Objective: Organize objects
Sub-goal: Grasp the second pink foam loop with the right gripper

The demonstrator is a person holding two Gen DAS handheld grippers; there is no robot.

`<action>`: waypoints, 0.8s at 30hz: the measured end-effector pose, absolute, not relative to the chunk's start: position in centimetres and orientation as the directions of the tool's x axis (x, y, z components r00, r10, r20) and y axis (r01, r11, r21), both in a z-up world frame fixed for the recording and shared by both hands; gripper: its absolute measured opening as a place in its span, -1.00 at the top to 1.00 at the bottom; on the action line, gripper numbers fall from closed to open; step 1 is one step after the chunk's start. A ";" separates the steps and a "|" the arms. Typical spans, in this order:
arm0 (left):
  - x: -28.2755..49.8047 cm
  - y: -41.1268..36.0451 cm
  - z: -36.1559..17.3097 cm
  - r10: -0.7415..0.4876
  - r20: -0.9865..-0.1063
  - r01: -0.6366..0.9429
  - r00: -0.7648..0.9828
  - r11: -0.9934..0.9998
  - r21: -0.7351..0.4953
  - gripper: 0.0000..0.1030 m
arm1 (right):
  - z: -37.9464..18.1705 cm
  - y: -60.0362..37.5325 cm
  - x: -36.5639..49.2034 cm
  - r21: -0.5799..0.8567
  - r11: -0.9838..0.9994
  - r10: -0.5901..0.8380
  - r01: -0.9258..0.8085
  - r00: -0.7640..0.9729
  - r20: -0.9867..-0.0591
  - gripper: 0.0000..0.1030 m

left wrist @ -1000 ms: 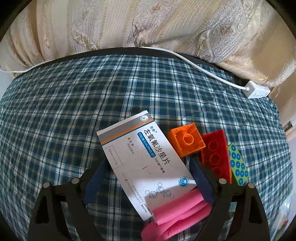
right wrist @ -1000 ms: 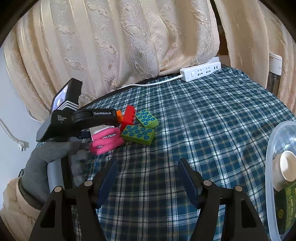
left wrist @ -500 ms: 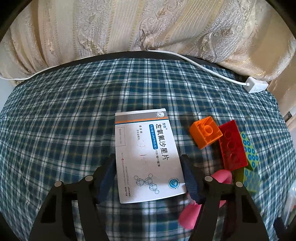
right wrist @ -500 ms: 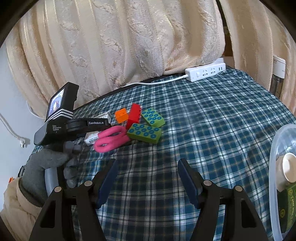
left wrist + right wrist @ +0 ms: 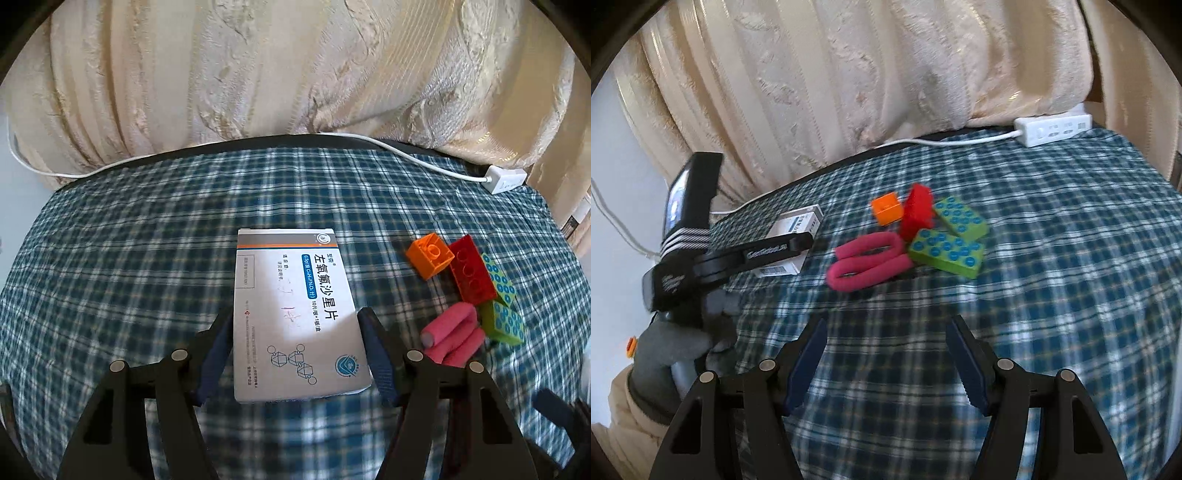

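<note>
Plaid-clothed worktop point(image 5: 122, 280): my left gripper point(image 5: 295, 354) clamped across medicine box point(image 5: 291, 306), lying flat; my right gripper point(image 5: 886, 358) half open, empty; pink roll point(image 5: 870, 260), green blocks point(image 5: 947, 251), red block point(image 5: 916, 212), orange block point(image 5: 885, 208) clustered beyond; curtain point(image 5: 886, 81) behind.

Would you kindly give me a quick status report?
Left gripper shut on medicine box. Right gripper open, empty. Blocks, pink loop clustered alongside.

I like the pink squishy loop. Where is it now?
In the right wrist view, the pink loop lies on the checked cloth, touching the green blocks and just below the red block.
</note>
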State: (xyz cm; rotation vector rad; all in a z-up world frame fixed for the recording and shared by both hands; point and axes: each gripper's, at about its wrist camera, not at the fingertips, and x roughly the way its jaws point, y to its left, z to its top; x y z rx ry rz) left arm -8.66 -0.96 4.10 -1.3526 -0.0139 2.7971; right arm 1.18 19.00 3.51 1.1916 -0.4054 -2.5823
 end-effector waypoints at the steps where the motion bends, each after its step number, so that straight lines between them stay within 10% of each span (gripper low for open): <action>1: -8.3 -1.3 4.1 0.037 -0.782 -0.027 -0.623 -0.999 -0.026 -0.31 | 3.4 18.8 0.7 0.366 -0.922 -0.361 0.125 -0.616 -0.700 -0.36; 24: -6.3 -5.7 4.3 0.043 -0.764 0.031 -0.644 -0.996 -0.083 -0.31 | 1.2 14.7 -8.3 0.387 -0.917 -0.375 0.097 -0.542 -0.752 -0.53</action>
